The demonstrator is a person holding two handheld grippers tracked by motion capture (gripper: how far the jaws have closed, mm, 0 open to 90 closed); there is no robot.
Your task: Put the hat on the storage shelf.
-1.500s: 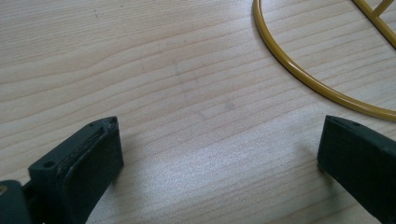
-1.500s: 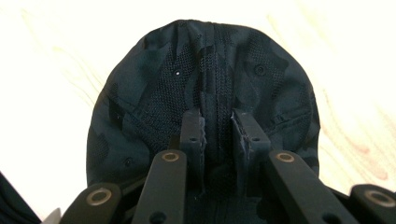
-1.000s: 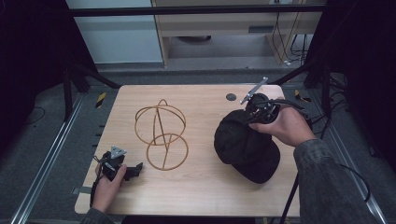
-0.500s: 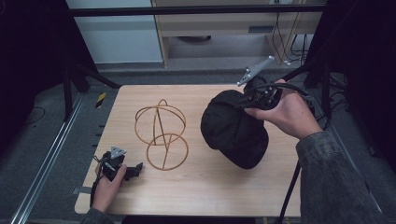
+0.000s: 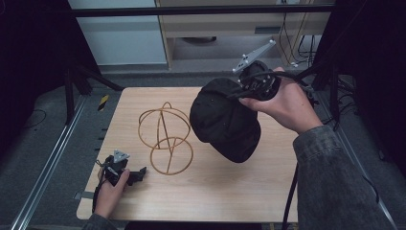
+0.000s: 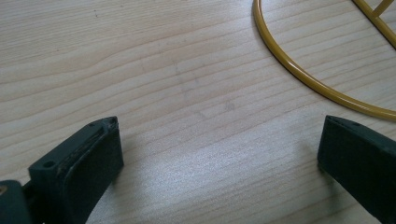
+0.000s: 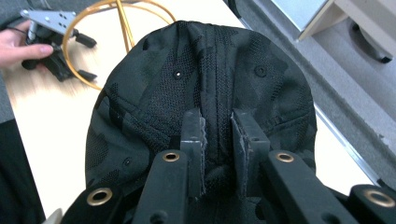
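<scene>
At upper right of the high view, the right gripper (image 5: 242, 91) pinches a fold of the black cap (image 5: 222, 120), hanging clear of the table (image 5: 230, 191), apparently bound for the gold wire stand (image 5: 165, 136) at centre; lower left, the left gripper (image 5: 141, 173) rests spread and empty

Bare worktop (image 5: 230, 191) runs wide across the lower middle and lower right of the high view. The gold wire stand (image 5: 165, 136) blocks the centre-left, with the lifted black cap (image 5: 225, 122) hanging just right of it, narrowing the gap between.
</scene>
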